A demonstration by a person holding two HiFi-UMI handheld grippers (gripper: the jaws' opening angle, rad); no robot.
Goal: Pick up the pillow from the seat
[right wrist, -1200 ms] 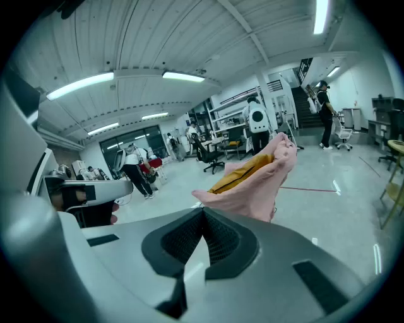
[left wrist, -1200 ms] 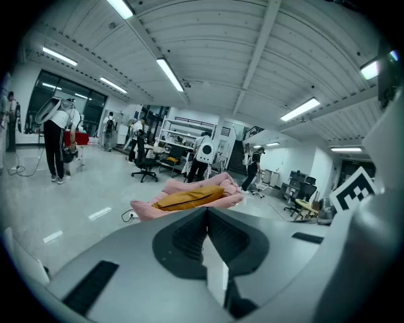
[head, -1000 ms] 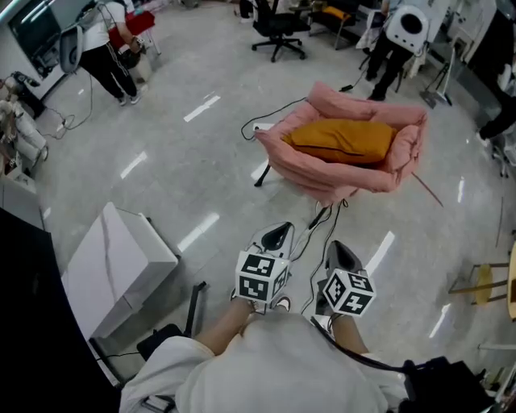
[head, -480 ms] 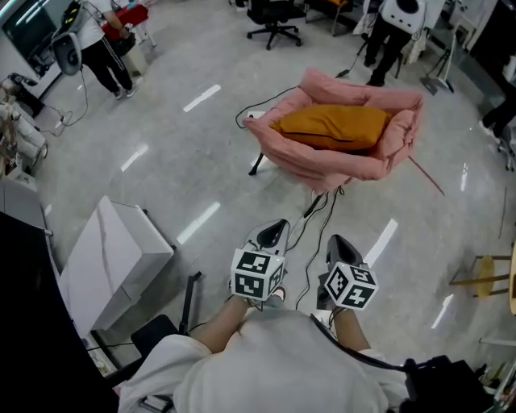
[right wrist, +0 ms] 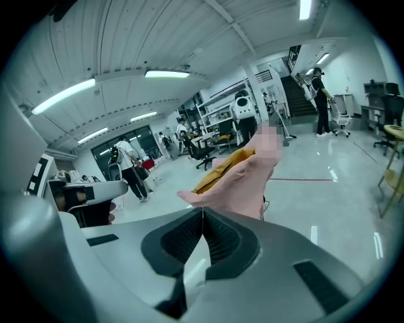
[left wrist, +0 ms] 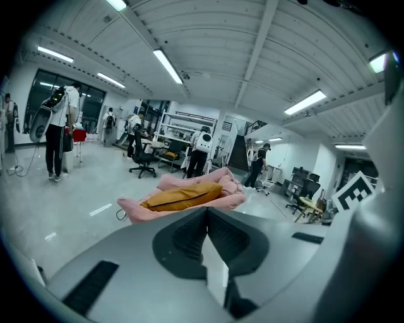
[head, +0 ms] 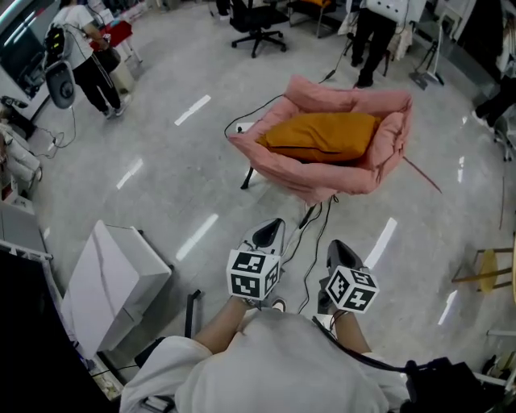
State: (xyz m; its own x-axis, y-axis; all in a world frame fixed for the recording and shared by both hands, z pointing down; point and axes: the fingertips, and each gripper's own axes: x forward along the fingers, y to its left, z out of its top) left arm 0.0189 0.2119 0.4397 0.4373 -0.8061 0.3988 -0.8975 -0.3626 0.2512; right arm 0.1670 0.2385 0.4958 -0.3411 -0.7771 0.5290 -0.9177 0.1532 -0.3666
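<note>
Facing the seat from a few steps off, both tools low near the body. Far left: white box [head: 113, 278] on the floor. Left gripper [head: 272, 232]: jaws clenched, nothing between them. Up ahead, well apart from both tools: mustard-orange pillow [head: 322, 135] lying inside the pink padded seat [head: 310, 179], black office chair [head: 254, 16] beyond it. Right gripper [head: 339, 249]: jaws clenched too, empty, just beside the left one.

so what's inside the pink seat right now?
One mustard pillow lies inside the pink seat, filling most of the hollow between its padded walls. Nothing else shows on it. The seat's base under the pillow is covered, so anything beneath can't be seen.
</note>
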